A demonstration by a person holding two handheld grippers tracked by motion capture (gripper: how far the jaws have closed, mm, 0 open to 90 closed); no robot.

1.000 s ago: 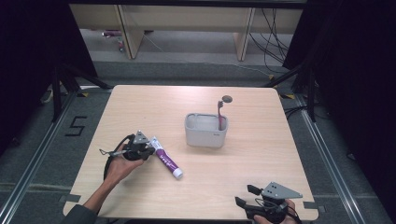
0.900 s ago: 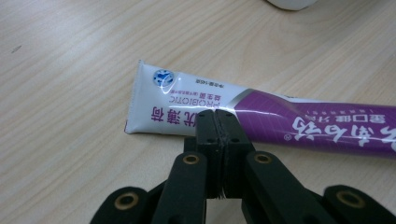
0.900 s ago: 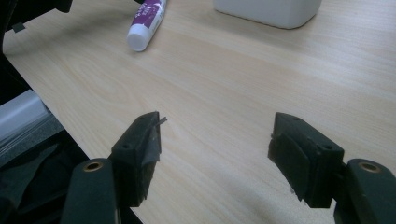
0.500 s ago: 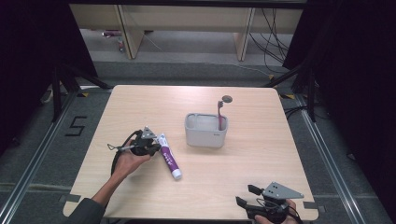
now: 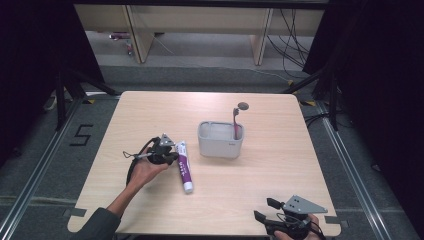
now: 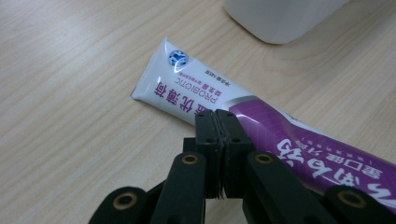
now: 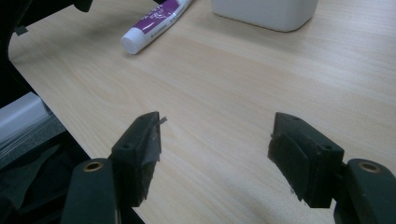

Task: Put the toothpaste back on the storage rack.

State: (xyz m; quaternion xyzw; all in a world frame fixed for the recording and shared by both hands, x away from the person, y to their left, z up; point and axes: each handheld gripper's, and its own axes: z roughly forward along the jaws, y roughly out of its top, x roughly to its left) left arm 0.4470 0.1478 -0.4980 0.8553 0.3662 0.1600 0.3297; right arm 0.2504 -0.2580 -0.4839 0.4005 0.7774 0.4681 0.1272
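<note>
The fingers (image 6: pixel 217 140) of the left gripper (image 5: pixel 162 150) were pressed flat together with nothing between them, their tips resting just over the near edge of the white and purple plastic toothpaste tube (image 6: pixel 261 126). In the left gripper view the tube's flat crimped end lay ahead of the tips and its purple body ran off to the right.

From the high view, the tube (image 5: pixel 183 165) lay flat on the pale wooden surface (image 5: pixel 280 165), its crimped end toward the far side and its white cap toward the person, with the left gripper just beside its upper half. A second before, the tube had lain more slanted and the left gripper sat lower and further left; since then the hand had shifted toward the far side and the tube had swung nearer to straight.

The grey rectangular plastic container (image 5: pixel 220 140) stood near the tube, to its right, with a pink-handled toothbrush (image 5: pixel 236 122) upright inside it. Neither had moved.

The right gripper (image 5: pixel 280 220) stayed at the near right corner of the surface, much where it had been. Its fingers (image 7: pixel 140 149) stood wide apart over bare wood, holding nothing, with the tube's white cap (image 7: pixel 130 41) well ahead of them.
</note>
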